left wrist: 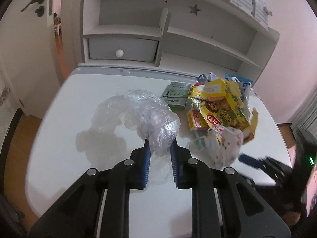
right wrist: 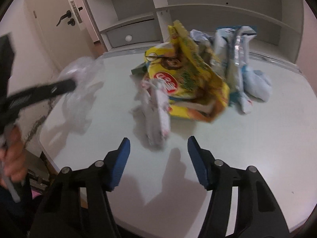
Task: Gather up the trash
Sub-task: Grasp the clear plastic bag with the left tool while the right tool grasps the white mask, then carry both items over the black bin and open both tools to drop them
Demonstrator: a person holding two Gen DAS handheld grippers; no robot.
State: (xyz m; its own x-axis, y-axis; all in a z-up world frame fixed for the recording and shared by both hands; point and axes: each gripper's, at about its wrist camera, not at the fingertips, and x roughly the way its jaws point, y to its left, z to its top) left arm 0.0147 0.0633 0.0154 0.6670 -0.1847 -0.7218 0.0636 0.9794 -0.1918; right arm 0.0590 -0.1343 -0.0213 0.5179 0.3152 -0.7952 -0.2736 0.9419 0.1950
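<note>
One clear plastic bag (left wrist: 150,119) pinched between left tongs (left wrist: 160,144) pads.

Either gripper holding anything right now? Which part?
Left gripper is shut on the clear plastic bag, pinching a bunched edge. Right gripper is open, holding nothing; the white cloth mask lies ahead.

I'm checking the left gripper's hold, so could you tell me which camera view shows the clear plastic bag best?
The left wrist view: the clear plastic bag sits centred and sharp, pinched in the left gripper. The right wrist view shows it only blurred at the left edge, partly behind that gripper.
</note>
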